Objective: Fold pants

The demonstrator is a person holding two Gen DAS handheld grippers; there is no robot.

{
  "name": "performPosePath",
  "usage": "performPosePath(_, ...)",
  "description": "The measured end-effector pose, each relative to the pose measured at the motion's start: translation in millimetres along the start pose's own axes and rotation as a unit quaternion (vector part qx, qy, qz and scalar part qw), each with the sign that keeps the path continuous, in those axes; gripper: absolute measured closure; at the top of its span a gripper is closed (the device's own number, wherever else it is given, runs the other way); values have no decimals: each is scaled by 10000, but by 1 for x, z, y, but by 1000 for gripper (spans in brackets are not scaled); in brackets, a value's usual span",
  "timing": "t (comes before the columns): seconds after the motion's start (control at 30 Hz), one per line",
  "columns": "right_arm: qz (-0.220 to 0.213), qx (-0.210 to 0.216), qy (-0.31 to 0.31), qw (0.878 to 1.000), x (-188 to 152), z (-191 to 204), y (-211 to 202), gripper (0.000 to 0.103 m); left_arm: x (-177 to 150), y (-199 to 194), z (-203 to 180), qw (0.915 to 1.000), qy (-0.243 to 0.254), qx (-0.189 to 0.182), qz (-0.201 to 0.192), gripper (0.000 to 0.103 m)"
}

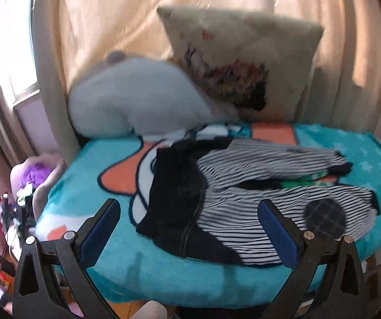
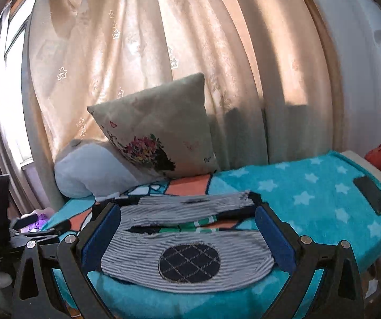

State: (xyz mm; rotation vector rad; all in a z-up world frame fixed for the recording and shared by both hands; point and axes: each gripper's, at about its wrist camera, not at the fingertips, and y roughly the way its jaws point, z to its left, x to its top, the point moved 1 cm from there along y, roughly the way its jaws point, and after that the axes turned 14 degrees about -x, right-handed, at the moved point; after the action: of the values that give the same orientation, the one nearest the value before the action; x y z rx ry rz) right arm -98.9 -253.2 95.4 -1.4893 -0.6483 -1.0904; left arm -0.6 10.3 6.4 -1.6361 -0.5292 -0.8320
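Left gripper (image 1: 190,228) wide open, empty, right gripper (image 2: 187,228) gaping too, striped grey pants with navy patch (image 2: 187,263) spread flat on turquoise star blanket (image 2: 309,194), floral cushion (image 2: 158,130) behind.

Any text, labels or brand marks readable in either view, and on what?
None can be read.
Pillow: a small script mark near its lower right corner, too small to read.
Pants: only a quilted patch, no label showing.
Blanket: stars and cartoon shapes, no words.
Phone: dark, blank.
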Motion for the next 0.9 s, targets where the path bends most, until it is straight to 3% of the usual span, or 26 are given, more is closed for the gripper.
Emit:
performPosePath(0.27, 403, -154, 64, 9990, -18, -2, 13, 1, -17, 74, 21, 9953, -186, 169, 932, 0)
performPosePath(0.47, 657, -207, -63, 9976, -23, 7, 34, 1, -36, 99, 31, 9910, -214, 287, 1287, 0)
performPosePath(0.7, 843, -126, -276, 9960, -28, 24, 54, 1, -45, 97, 36, 9921, -335, 142, 1199, 0)
performPosePath(0.9, 921, -78, -300, 9953, -27, 29, 66, 1, -45, 95, 48, 9913, -519, -219, 1192, 0)
